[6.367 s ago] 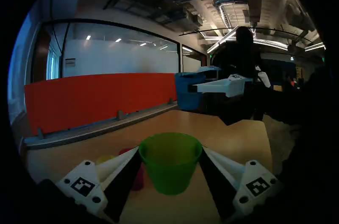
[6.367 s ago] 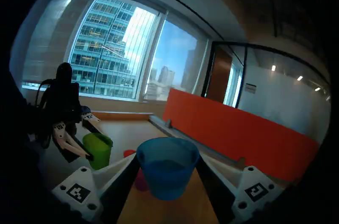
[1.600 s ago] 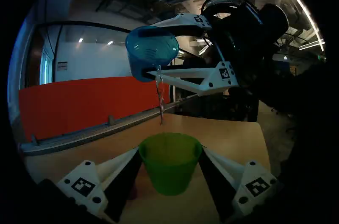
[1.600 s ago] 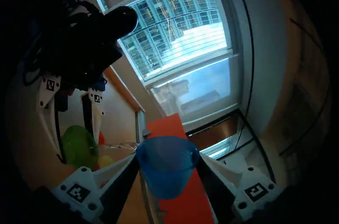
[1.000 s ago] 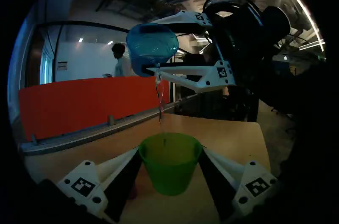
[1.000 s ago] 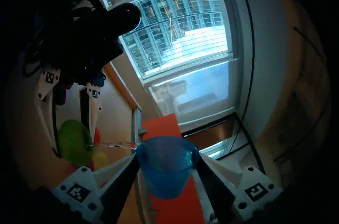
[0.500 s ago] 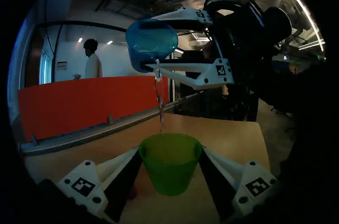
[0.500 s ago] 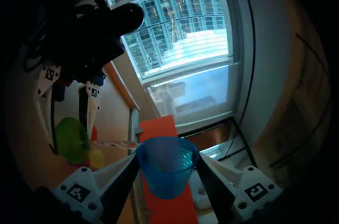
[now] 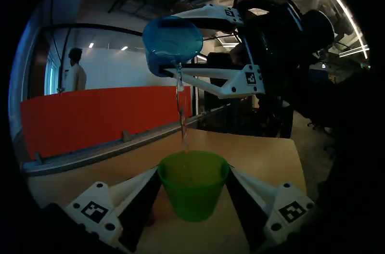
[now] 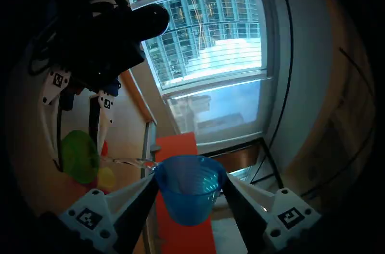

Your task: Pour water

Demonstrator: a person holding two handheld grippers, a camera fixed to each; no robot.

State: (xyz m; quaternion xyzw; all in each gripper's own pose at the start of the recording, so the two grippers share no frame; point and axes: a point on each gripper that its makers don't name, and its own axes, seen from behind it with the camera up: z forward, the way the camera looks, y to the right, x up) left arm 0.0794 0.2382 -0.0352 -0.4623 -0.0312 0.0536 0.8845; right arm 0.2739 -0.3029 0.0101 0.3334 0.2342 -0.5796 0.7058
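While tipped mouth-down high above the desk [image 9: 260, 153], pinched across its sides by both fingers of the right gripper [image 9: 168, 47]: translucent blue cup [image 9: 172, 52], faintly ribbed inside. Spilling from its lower lip, a thin, wavering water stream [image 9: 181, 114], dropping straight into the green cup [image 9: 193, 184]. Clamped upright between both left gripper [image 9: 193, 173] fingers, toward the desk's near edge, translucent, mouth open. Along the far edge, orange partition [image 9: 96, 114].

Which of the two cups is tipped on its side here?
The blue cup, held tipped in the right tongs; a thin stream falls from its rim into the green cup, upright between the left tongs.
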